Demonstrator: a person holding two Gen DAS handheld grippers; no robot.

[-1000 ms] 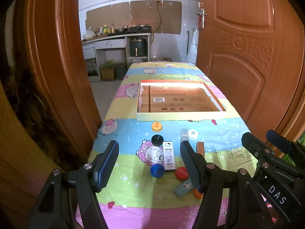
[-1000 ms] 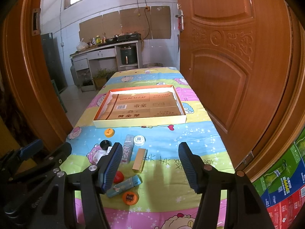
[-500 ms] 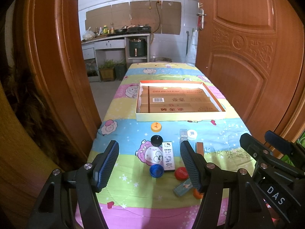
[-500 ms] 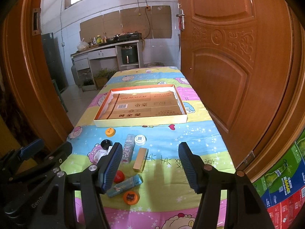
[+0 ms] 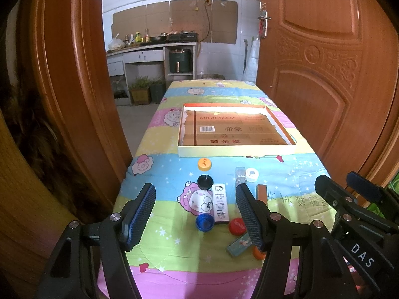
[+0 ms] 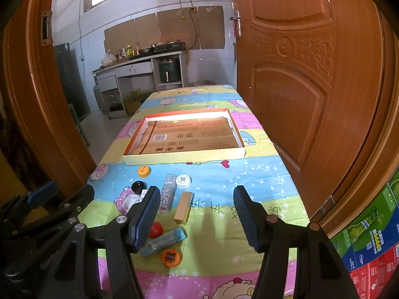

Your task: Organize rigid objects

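Hovering above the near end of the worktop (image 5: 159, 149), the left claw (image 5: 195, 210) and right claw (image 6: 197, 210) are both spread wide and carry nothing. Since a second ago almost nothing has changed: both views have only drifted slightly, and every item lies where it lay, so I judge the sorting not yet started. The shallow cardboard tray (image 5: 235, 149) sits further back, bare inside. The loose things lie between it and the claws: a yellow cap (image 5: 204, 164), a black cap (image 5: 205, 182), a white sticker box (image 5: 220, 203), a blue cap (image 5: 205, 222), a red cap (image 5: 237, 226), a white round tin (image 6: 183, 181), a tan box (image 6: 184, 207) and a teal box (image 6: 163, 241). They crowd close together, so neighbours may get nudged. Wooden doors (image 6: 311, 87) flank the worktop.
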